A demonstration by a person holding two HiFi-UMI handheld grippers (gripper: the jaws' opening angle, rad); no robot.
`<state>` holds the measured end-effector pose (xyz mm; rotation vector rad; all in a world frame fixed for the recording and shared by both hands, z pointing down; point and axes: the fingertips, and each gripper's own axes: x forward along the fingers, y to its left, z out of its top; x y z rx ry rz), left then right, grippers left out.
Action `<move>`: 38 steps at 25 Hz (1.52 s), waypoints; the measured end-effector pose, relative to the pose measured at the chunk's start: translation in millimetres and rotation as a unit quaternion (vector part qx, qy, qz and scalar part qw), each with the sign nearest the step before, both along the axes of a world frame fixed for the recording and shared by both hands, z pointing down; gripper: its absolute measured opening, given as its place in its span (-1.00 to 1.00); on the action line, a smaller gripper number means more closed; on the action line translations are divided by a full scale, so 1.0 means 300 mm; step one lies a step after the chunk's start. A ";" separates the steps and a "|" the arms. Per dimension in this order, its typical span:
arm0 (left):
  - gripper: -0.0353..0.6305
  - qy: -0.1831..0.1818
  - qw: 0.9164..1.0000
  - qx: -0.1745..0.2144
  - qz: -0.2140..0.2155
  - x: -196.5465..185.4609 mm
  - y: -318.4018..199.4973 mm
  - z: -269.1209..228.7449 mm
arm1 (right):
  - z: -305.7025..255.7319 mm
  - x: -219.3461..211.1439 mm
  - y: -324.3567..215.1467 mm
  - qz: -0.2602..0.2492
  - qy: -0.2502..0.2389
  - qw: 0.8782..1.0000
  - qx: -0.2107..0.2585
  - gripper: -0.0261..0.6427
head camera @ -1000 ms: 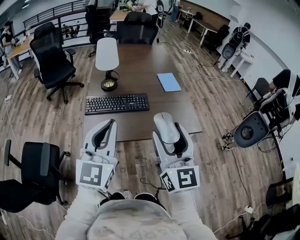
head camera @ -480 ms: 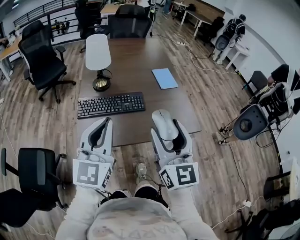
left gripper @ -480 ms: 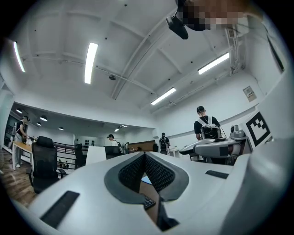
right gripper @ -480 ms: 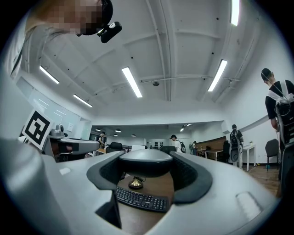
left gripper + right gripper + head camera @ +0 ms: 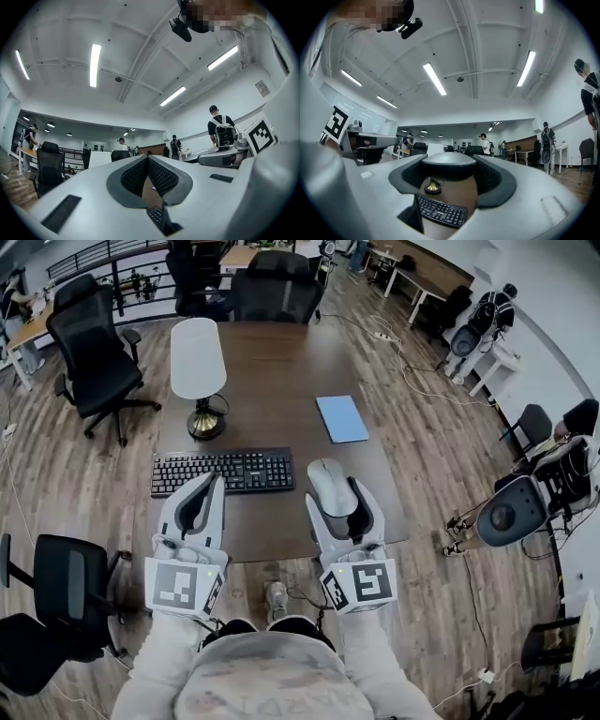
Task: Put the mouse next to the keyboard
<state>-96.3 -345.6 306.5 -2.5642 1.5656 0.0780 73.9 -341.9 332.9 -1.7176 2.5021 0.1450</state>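
Note:
The black keyboard (image 5: 223, 472) lies across the near left part of the dark wooden table (image 5: 272, 362). My right gripper (image 5: 336, 493) is shut on the grey mouse (image 5: 328, 484) and holds it above the table, just right of the keyboard's right end. In the right gripper view the mouse (image 5: 449, 163) fills the gap between the jaws, with the keyboard (image 5: 440, 212) below it. My left gripper (image 5: 208, 488) is shut with nothing in it, its tip over the keyboard's near edge. The left gripper view shows its jaws meeting at the tip, with a strip of keyboard (image 5: 155, 214) under them.
A white-shaded lamp (image 5: 198, 357) with a brass base stands behind the keyboard. A blue notebook (image 5: 342, 418) lies at mid-right of the table. Black office chairs stand at the far end (image 5: 277, 296), at the left (image 5: 94, 343) and at the near left (image 5: 66, 587). People stand in the background.
Both grippers have come forward from the table's near edge to over the table, close to the keyboard. The mouse stays held in the right gripper.

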 end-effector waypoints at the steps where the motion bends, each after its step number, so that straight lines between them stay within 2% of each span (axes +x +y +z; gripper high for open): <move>1: -0.88 0.000 1.000 0.000 -0.004 0.009 -0.027 0.000 | 0.004 0.013 -0.037 -0.002 -0.002 1.000 -0.004 0.02; 9: -0.88 -0.006 0.999 -0.006 -0.035 0.046 -0.187 0.054 | 0.106 0.080 -0.270 -0.019 -0.002 0.999 -0.041 0.02; 20: -0.88 -0.011 0.997 -0.031 -0.070 0.076 -0.322 0.165 | 0.328 0.150 -0.478 -0.034 0.000 0.994 -0.106 0.02; 31: -0.88 -0.015 0.993 -0.064 -0.097 0.069 -0.423 0.257 | 0.620 0.196 -0.630 -0.030 0.005 0.980 -0.195 0.02; 38: -0.88 -0.031 0.990 -0.073 -0.113 0.064 -0.469 0.299 | 0.798 0.218 -0.711 -0.028 0.017 0.969 -0.245 0.02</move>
